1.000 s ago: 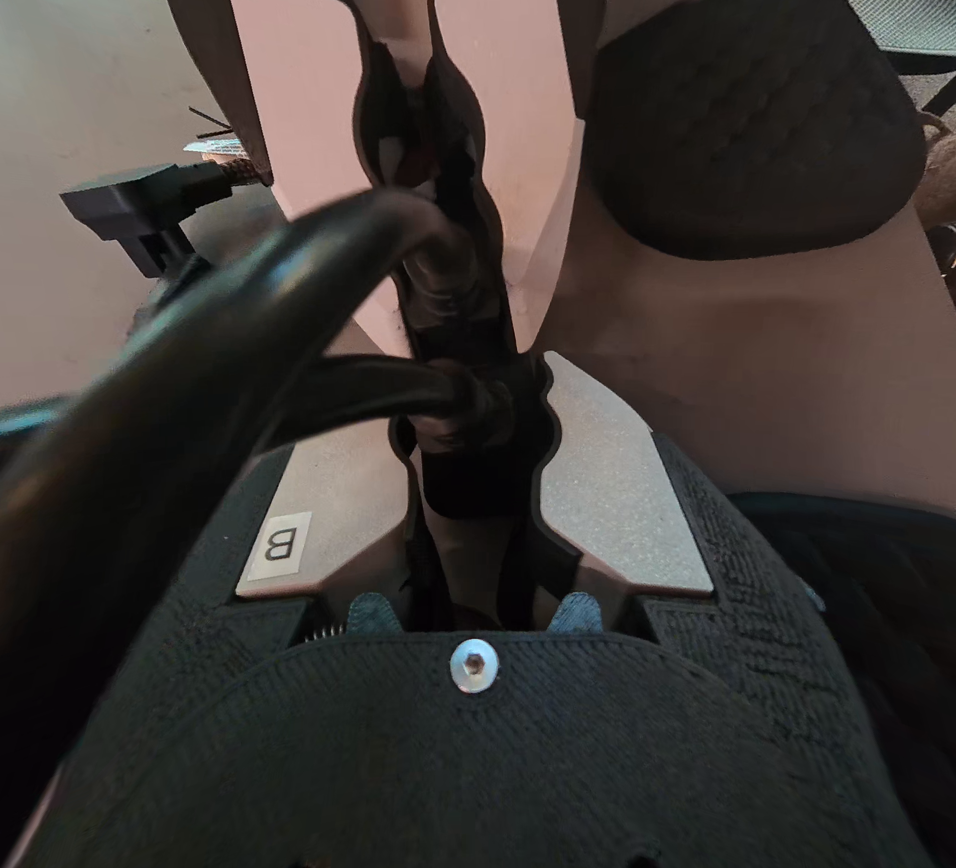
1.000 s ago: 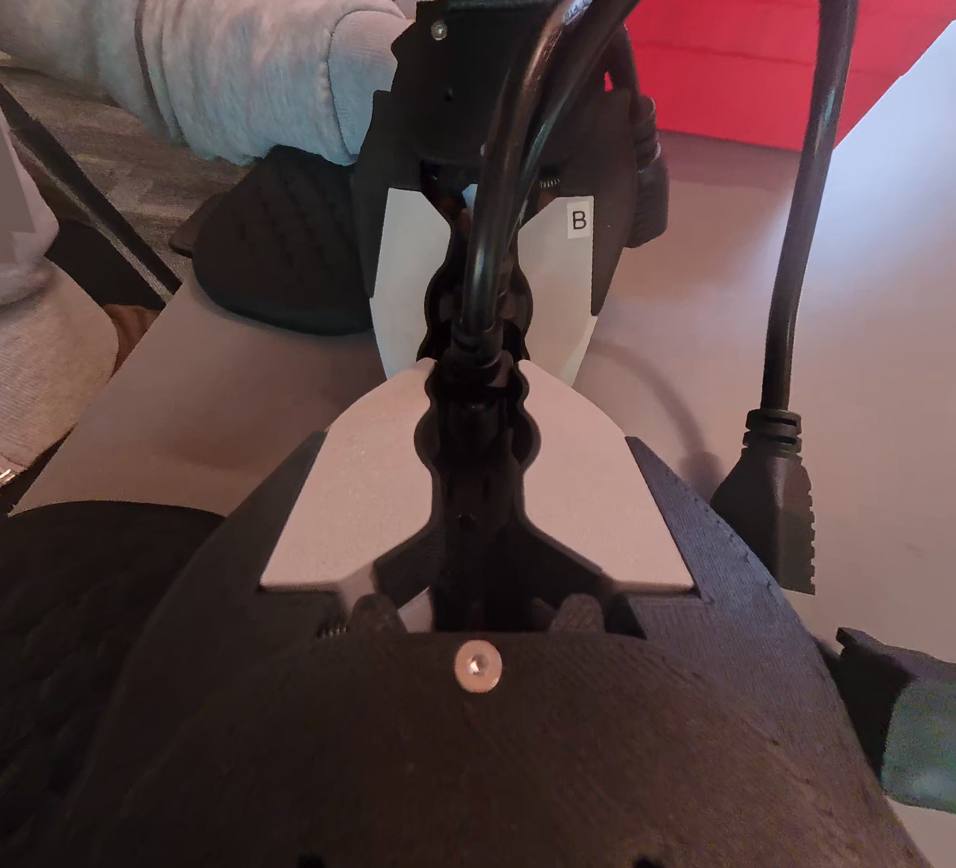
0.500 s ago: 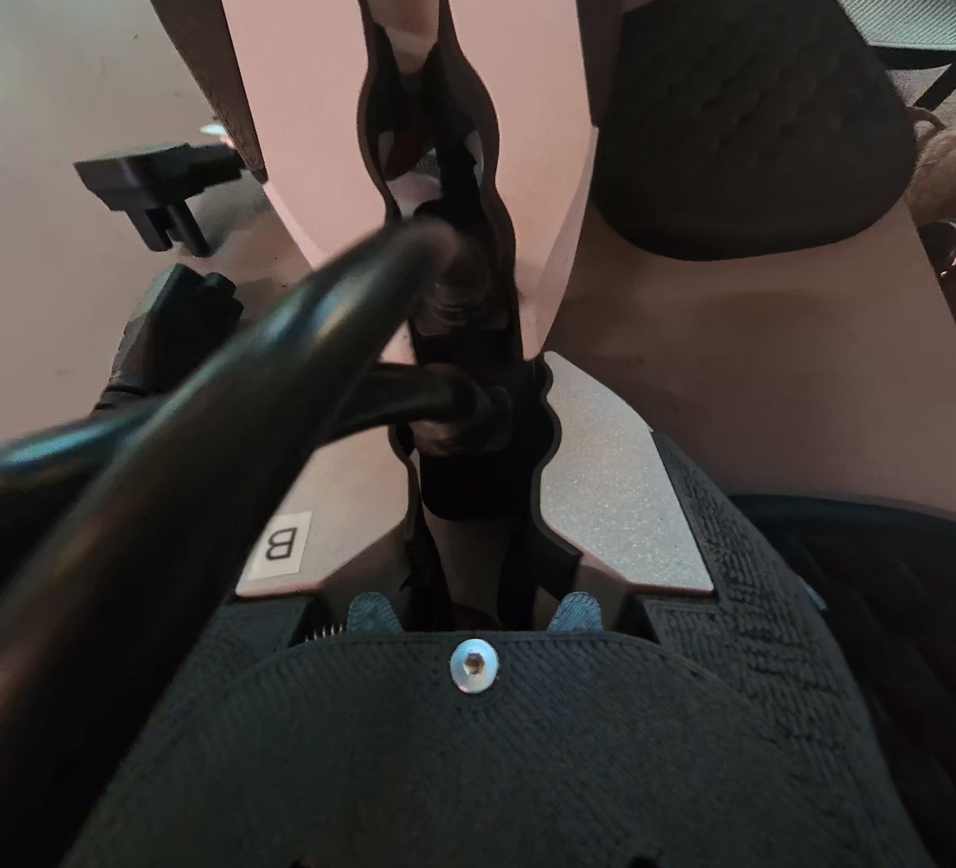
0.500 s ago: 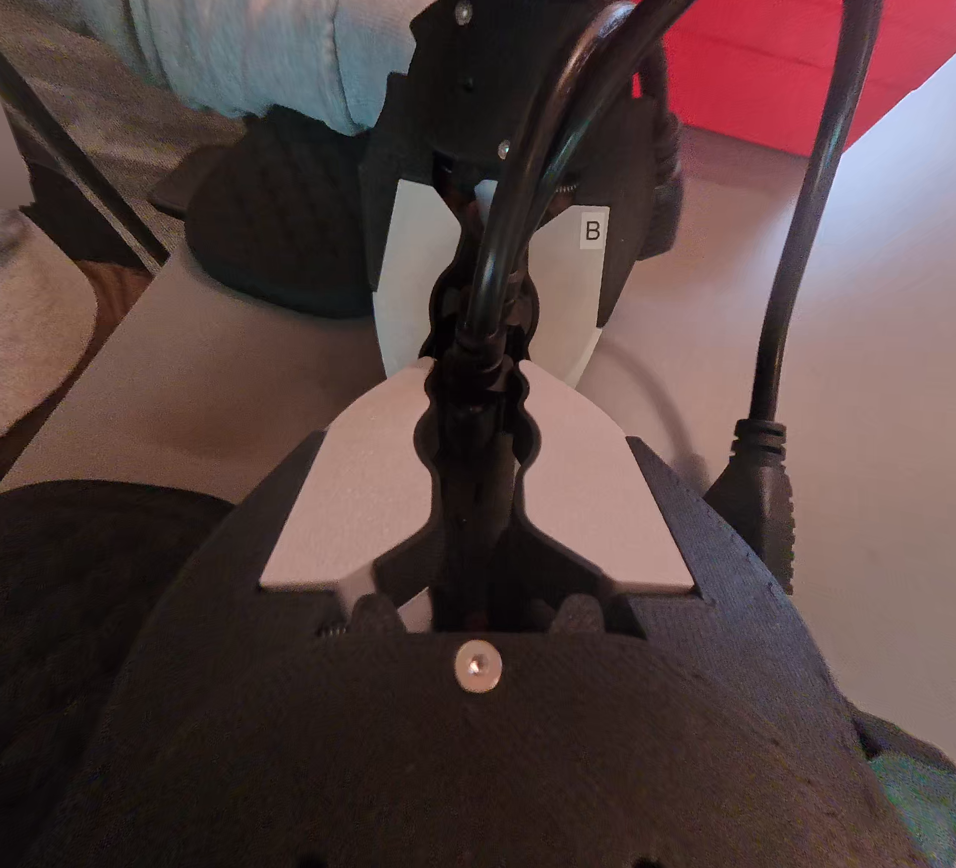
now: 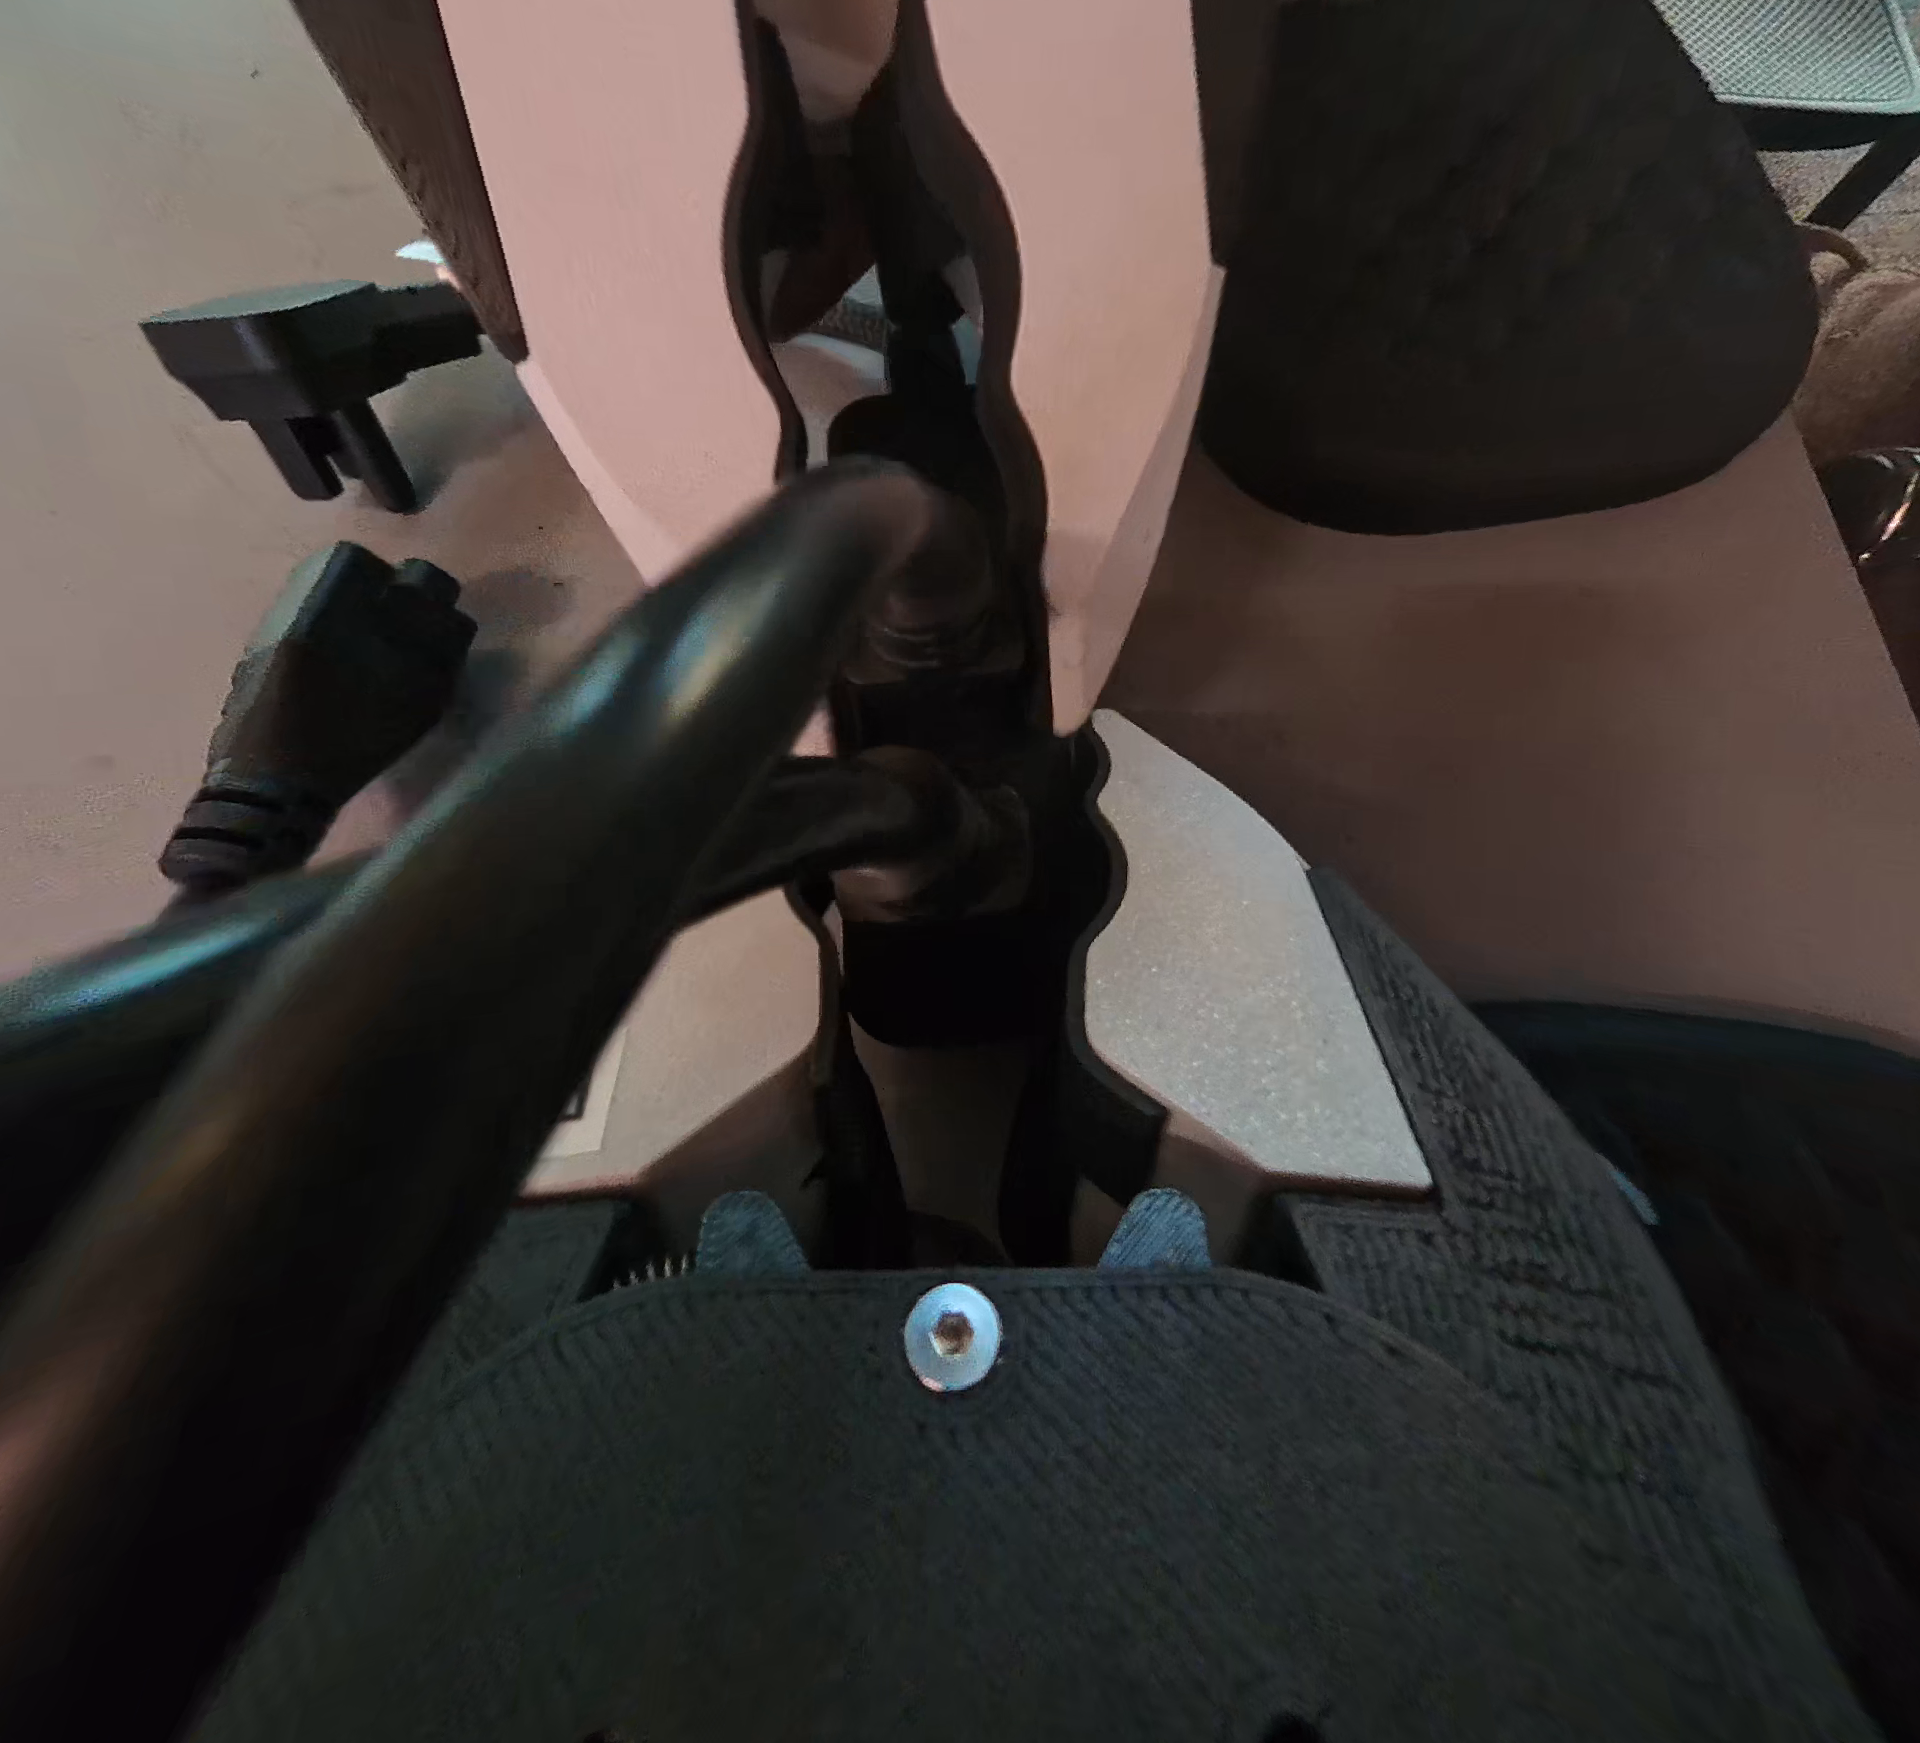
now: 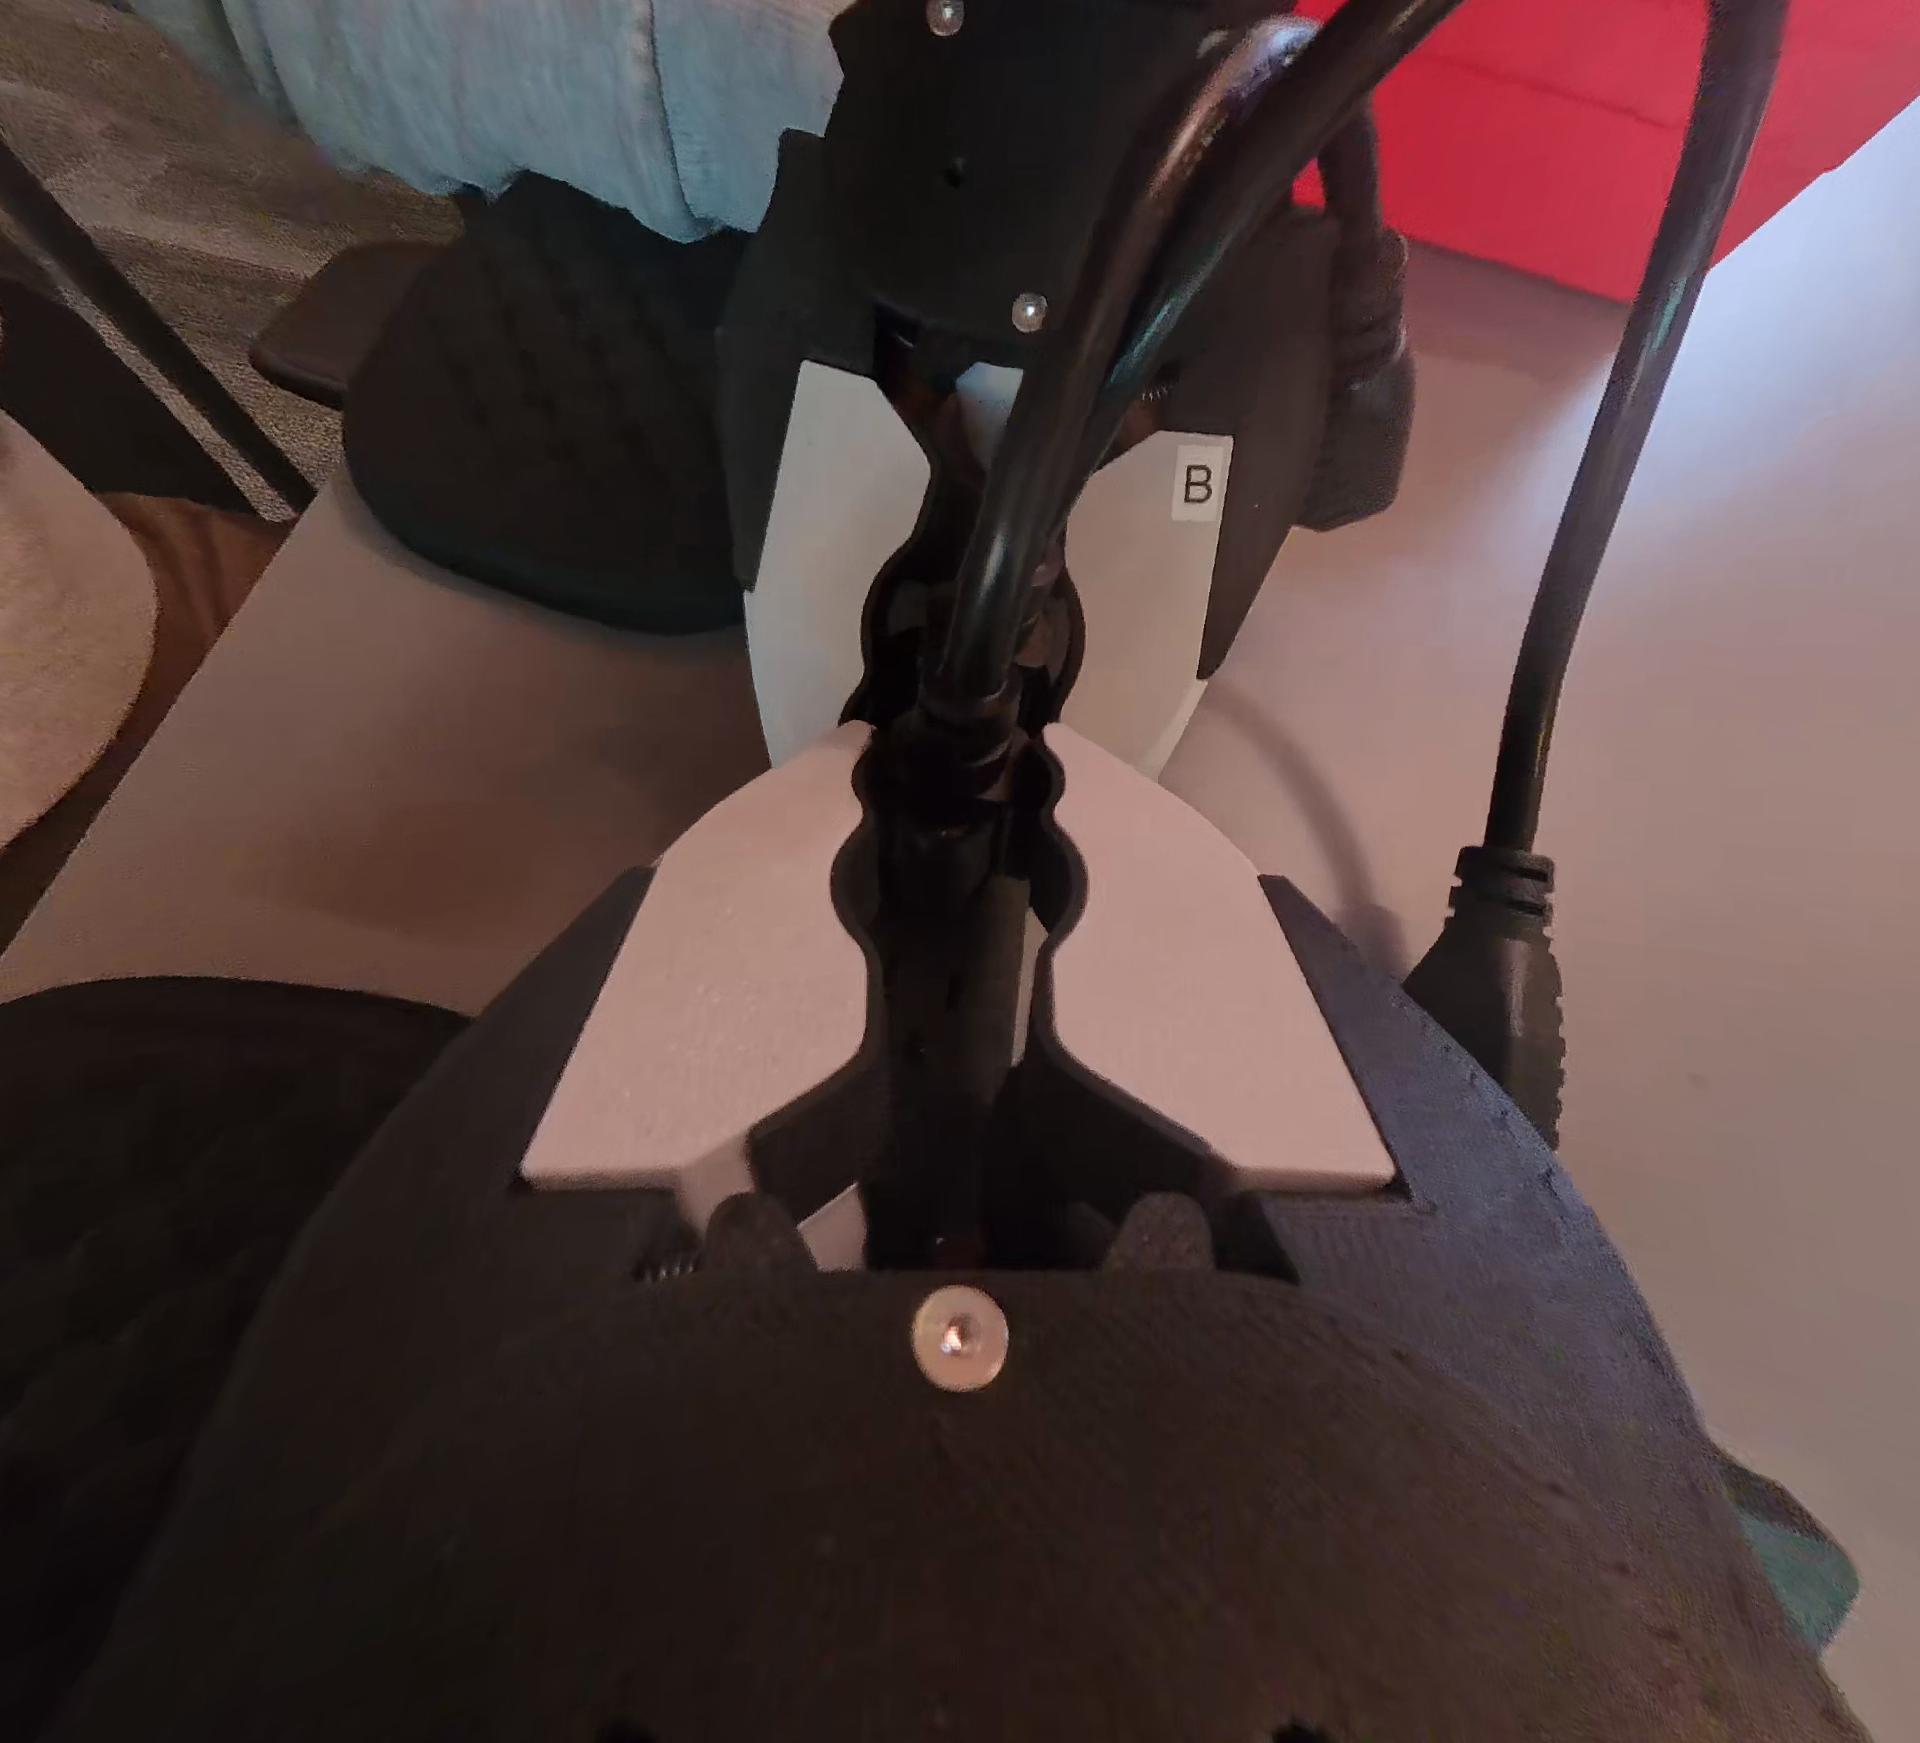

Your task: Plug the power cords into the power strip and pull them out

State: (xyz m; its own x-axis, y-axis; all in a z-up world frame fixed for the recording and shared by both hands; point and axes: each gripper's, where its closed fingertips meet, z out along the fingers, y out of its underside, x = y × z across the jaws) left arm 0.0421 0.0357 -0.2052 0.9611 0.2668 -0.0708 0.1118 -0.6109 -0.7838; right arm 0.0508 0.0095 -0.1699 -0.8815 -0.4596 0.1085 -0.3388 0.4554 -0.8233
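1. Facing each other tip to tip over a pale table [image 6: 1714, 654], two handheld grippers are meeting at the centre of both wrist views.
2. The left gripper [image 5: 956, 872] is sitting with its white fingers [image 5: 1226, 997] drawn in narrow, pinching a black plug end [image 5: 935, 945] whose thick power cord [image 5: 436, 1018] is sweeping out toward 8 o'clock.
3. The right gripper [image 6: 951, 820] is likewise closed narrow, its fingers [image 6: 727, 976] clamping a second black connector [image 6: 940, 872]; a cord [image 6: 1049, 405] is rising from it toward 12 o'clock.
4. In the right wrist view another black cord [image 6: 1662, 259] is arching from 1 o'clock down to a ribbed plug [image 6: 1501, 987] resting on the table at 3 o'clock (well clear of the fingers).
5. In the left wrist view a loose black plug [image 5: 312, 696] is lying at 9 o'clock, with a blocky black adapter [image 5: 291, 363] just beyond it at 10 o'clock.
6. A grey sleeve [image 6: 468, 10] is showing at 11 o'clock in the right wrist view, above a black quilted pad [image 6: 540, 436].
7. Whether the two gripped ends are mated is hidden between the fingers (cannot tell).
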